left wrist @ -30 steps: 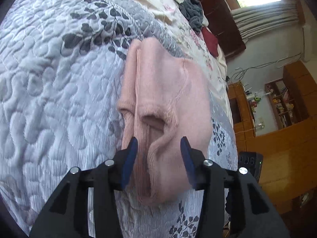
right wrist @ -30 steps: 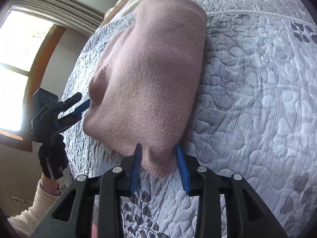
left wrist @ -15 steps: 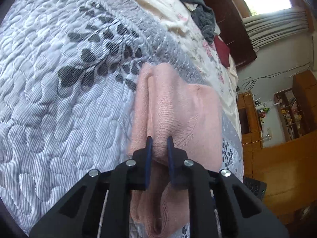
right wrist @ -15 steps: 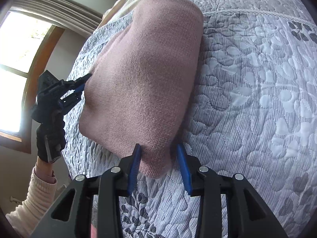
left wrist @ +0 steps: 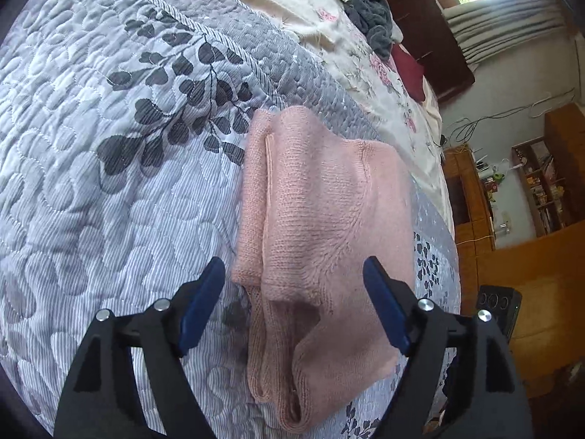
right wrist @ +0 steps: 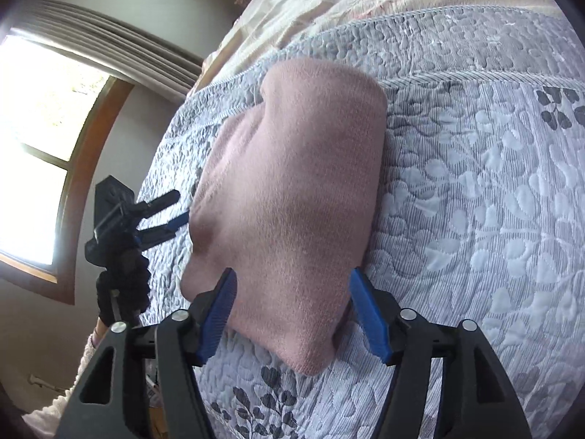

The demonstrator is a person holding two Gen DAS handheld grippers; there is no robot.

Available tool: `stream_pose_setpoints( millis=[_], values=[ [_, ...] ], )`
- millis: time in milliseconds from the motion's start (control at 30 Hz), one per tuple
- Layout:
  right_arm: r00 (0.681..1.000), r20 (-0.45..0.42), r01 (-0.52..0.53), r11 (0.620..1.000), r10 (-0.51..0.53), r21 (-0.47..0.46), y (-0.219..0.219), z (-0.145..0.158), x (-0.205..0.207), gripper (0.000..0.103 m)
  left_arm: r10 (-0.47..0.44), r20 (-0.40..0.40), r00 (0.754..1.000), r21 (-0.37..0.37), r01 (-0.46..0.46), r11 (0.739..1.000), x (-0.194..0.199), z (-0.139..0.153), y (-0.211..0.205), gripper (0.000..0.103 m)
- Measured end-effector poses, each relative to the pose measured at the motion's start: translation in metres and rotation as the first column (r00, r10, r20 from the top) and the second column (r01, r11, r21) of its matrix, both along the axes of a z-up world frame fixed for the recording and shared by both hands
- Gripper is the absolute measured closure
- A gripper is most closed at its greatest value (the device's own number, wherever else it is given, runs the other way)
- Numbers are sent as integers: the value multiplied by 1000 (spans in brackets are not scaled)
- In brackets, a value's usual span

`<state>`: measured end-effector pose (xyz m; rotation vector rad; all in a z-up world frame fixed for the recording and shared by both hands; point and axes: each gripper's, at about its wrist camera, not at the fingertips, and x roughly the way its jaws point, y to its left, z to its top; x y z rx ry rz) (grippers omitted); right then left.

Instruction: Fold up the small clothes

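A folded pink knit garment (left wrist: 321,219) lies flat on the grey quilted bedspread (left wrist: 109,168). My left gripper (left wrist: 292,307) is open, its blue fingers spread either side of the garment's near end with nothing pinched. In the right wrist view the same pink garment (right wrist: 292,197) fills the middle, and my right gripper (right wrist: 292,314) is open, fingers straddling its near corner. The left gripper (right wrist: 161,219) also shows there at the garment's far left edge, held by a gloved hand (right wrist: 120,278).
A cream floral sheet (left wrist: 365,55) lies past the bedspread, with a dark grey garment (left wrist: 365,7) and a dark red item (left wrist: 409,69) on it. Wooden shelves (left wrist: 541,190) stand beyond the bed edge. A bright window (right wrist: 36,139) is at the left.
Both grippers have opened: the left was shut on a fold of the pink garment half a second ago, the right held its corner. The garment now rests released on the bedspread.
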<state>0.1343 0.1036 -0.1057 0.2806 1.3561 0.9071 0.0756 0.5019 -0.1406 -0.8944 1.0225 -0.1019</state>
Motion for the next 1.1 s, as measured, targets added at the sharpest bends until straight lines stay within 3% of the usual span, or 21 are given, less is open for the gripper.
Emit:
stream_pose_setpoints(
  millis=[233,333,533,667,733,767,867,933,1100],
  values=[
    [995,-102,25,998,-19,55,18,-28,37,24,-92,-23,996,-116,88,989,34,-36,0,24],
    [988,-153,41,996,-28,83,24,-48,48,21,-171,-2,985,-102,170,980,47,-39,-8,20],
    [974,-225,72,988,-40,134,44,-80,66,4,-240,9,971,-110,240,965,72,-49,-18,14],
    [969,-244,78,986,-41,146,57,-92,71,3,-250,19,968,-84,250,965,82,-49,-27,14],
    [974,-224,76,987,-42,142,58,-89,71,12,-254,30,967,-73,255,964,81,-49,-30,34],
    [976,-212,73,987,-42,141,57,-87,70,20,-243,33,969,-80,245,966,79,-50,-28,37],
    [981,-190,69,984,-37,163,47,-77,67,38,-195,83,977,-159,207,965,68,-49,-20,60],
    [986,-162,54,984,-26,170,42,-66,63,41,-173,118,978,-199,195,961,61,-42,-20,64],
    [993,-119,40,982,-18,182,11,-30,50,42,-217,166,962,-197,248,949,45,-19,-53,65]
  ],
)
